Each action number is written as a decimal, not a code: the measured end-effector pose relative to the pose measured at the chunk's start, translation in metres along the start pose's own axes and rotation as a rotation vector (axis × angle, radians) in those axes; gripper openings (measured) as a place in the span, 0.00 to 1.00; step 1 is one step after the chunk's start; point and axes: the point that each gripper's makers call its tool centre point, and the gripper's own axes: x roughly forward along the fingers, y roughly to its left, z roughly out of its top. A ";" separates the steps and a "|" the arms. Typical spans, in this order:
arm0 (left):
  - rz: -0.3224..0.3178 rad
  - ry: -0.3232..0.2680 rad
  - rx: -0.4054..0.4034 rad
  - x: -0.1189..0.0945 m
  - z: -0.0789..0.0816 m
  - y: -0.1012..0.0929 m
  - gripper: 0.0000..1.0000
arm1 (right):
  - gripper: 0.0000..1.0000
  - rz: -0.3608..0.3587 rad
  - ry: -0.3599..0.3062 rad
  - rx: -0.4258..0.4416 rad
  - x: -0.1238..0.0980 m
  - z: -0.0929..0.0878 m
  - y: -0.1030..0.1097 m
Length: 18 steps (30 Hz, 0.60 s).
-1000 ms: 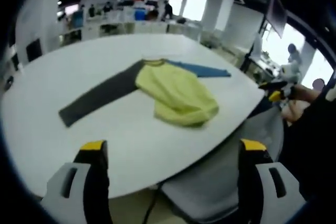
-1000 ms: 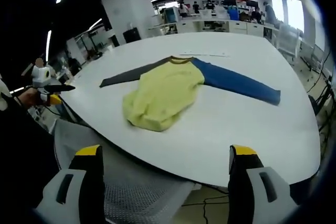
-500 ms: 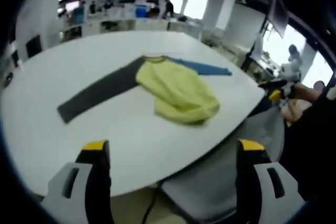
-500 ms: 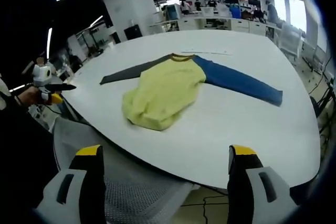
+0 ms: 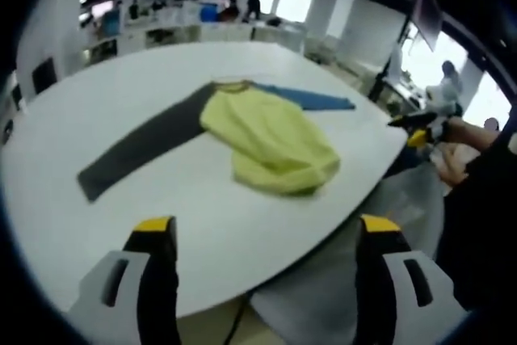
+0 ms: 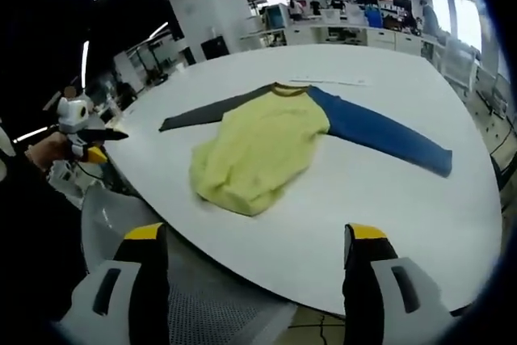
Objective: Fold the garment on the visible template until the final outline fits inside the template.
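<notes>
Nearest in the left gripper view, the left gripper [image 5: 262, 236] hangs off the table's near edge with its 2 yellow-tipped jaws wide apart and nothing between them. In the right gripper view, the right gripper [image 6: 257, 241] is the same: jaws spread wide, empty, short of the rim. A grey mesh chair [image 6: 194, 313] sits under both, against the table edge.

Past that, the white table [image 6: 388, 224] has bare surface all round the shirt [image 6: 262, 147]. The shirt lies near the middle, collar pointing away. Its yellow body is bunched and rumpled at the near hem. The grey sleeve [image 5: 137, 151] and blue sleeve [image 6: 380, 131] are stretched out flat to opposite sides; the blue cuff ends short of the table edge.

Beyond the table are office desks [image 6: 347, 30] and a white pillar [image 6: 210, 6].
</notes>
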 end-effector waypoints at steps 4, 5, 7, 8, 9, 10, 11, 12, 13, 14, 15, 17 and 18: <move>-0.008 0.000 -0.002 0.007 0.002 0.001 0.80 | 0.86 0.014 0.019 -0.014 0.010 0.001 -0.002; -0.012 -0.003 -0.011 0.009 0.003 0.001 0.80 | 0.85 0.017 0.023 -0.018 0.011 0.001 -0.003; -0.019 -0.008 -0.021 0.014 0.005 0.001 0.79 | 0.84 0.022 0.035 -0.022 0.015 0.000 -0.005; -0.017 -0.001 -0.018 0.017 0.004 0.001 0.78 | 0.84 0.026 0.037 -0.022 0.016 0.000 -0.006; -0.015 0.007 -0.012 0.019 0.003 0.002 0.78 | 0.83 0.028 0.038 -0.021 0.018 0.000 -0.007; -0.015 0.011 -0.010 0.021 0.003 0.002 0.78 | 0.83 0.031 0.040 -0.020 0.019 0.000 -0.008; -0.017 0.012 -0.010 0.023 0.004 0.003 0.78 | 0.82 0.034 0.043 -0.020 0.021 0.000 -0.009; -0.019 0.012 -0.010 0.025 0.004 0.003 0.77 | 0.82 0.036 0.044 -0.022 0.022 0.000 -0.009; -0.019 0.014 -0.008 0.028 0.005 0.003 0.76 | 0.81 0.039 0.049 -0.026 0.025 0.000 -0.010; -0.019 0.018 -0.003 0.029 0.005 0.004 0.76 | 0.81 0.040 0.053 -0.030 0.027 0.000 -0.010; -0.018 0.023 0.004 0.031 0.004 0.004 0.75 | 0.80 0.043 0.061 -0.040 0.030 0.000 -0.010; -0.021 0.035 0.010 0.037 0.003 0.005 0.74 | 0.79 0.047 0.067 -0.050 0.034 0.001 -0.012; -0.023 0.039 0.014 0.040 0.003 0.006 0.73 | 0.79 0.052 0.068 -0.052 0.036 0.001 -0.012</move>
